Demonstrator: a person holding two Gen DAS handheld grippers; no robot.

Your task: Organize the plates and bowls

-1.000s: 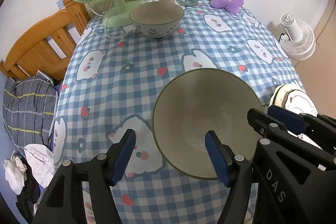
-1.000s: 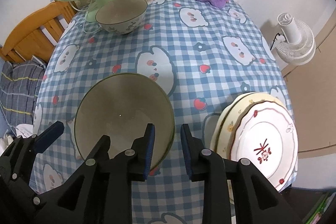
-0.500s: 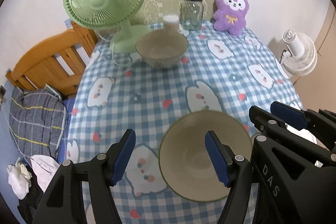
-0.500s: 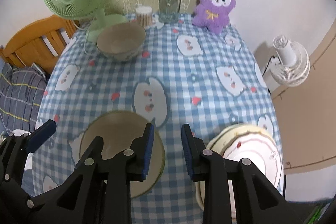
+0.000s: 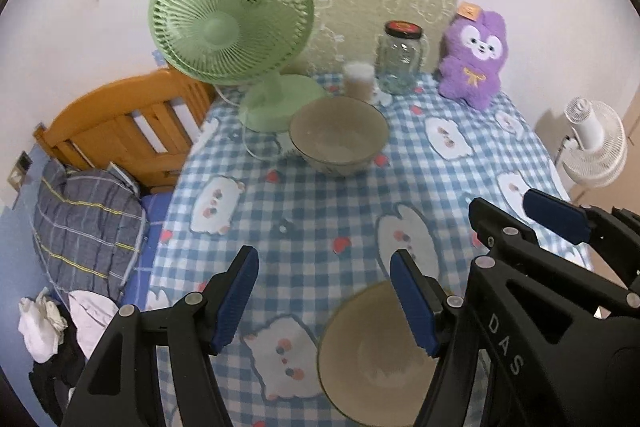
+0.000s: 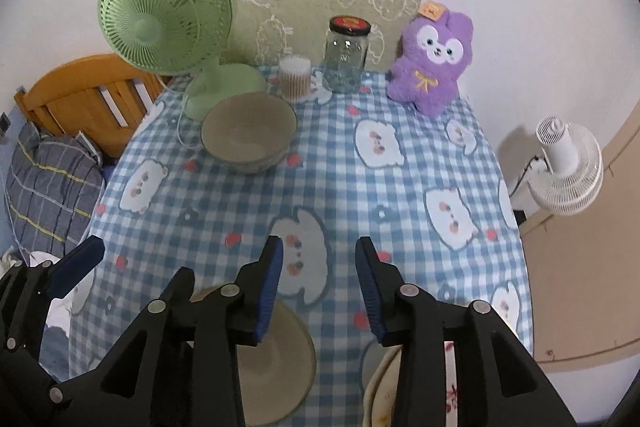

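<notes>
Both pairs of jaws stand apart with nothing between them. On the left gripper [image 5: 324,301] the jaws gape wide, just as they did a second ago, and only checked cloth shows in the gap. On the right gripper [image 6: 320,283] the jaws have just been opening: a second ago they were a narrow slit beside the rim of the near bowl [image 5: 380,359], and now the gap is clearly broader, with the counter [image 6: 400,187] showing through it.

Compared with the earlier frames, both grippers have lifted away from the counter. The near bowl, which then filled the space ahead of the left jaws, now sits lower and smaller, below and partly behind the left gripper's right jaw. In the right wrist view it lies under the left jaw, resting on the cloth and untouched. The plates [image 6: 380,387] peek out beneath the right gripper's right jaw, largely hidden by it.

Well ahead of both jaws the far bowl [image 6: 249,131] stands where it was, beside the base of the green fan [image 5: 230,13], with the glass jar [image 6: 347,55] and purple plush toy [image 6: 430,65] beyond it.
</notes>
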